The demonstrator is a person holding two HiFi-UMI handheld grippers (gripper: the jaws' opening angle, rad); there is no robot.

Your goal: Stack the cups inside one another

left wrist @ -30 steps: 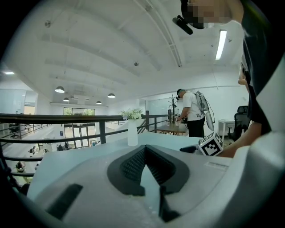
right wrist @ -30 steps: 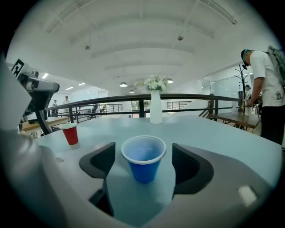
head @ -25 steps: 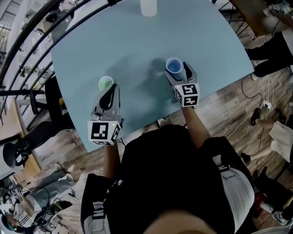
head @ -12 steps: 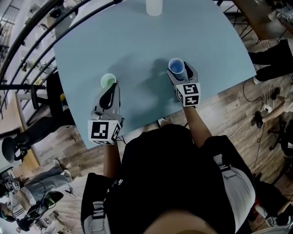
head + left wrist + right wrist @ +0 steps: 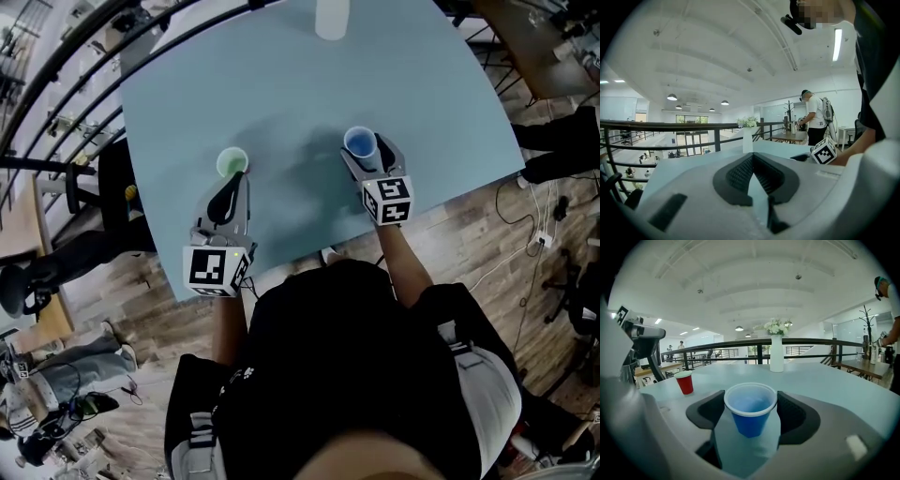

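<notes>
A blue cup [image 5: 360, 142] stands upright on the pale blue table [image 5: 281, 84] between the jaws of my right gripper [image 5: 366, 155]. In the right gripper view the blue cup [image 5: 750, 408] fills the gap, its white rim against both pads, so my right gripper [image 5: 751, 414] is shut on it. A red cup [image 5: 685, 382] stands to the left. From above, that red cup [image 5: 232, 161] shows a pale green inside, just beyond the tip of my left gripper [image 5: 231, 181]. My left gripper [image 5: 753, 159] has its pads together with nothing between them.
A white vase [image 5: 332, 17] with flowers stands at the table's far edge, also as the vase [image 5: 776, 354]. The table's near edge runs just under both grippers. A dark railing [image 5: 56, 66] curves along the left. A person [image 5: 814, 121] stands at a far table.
The head view has drifted a little. Both grippers and both cups keep about the same places relative to each other.
</notes>
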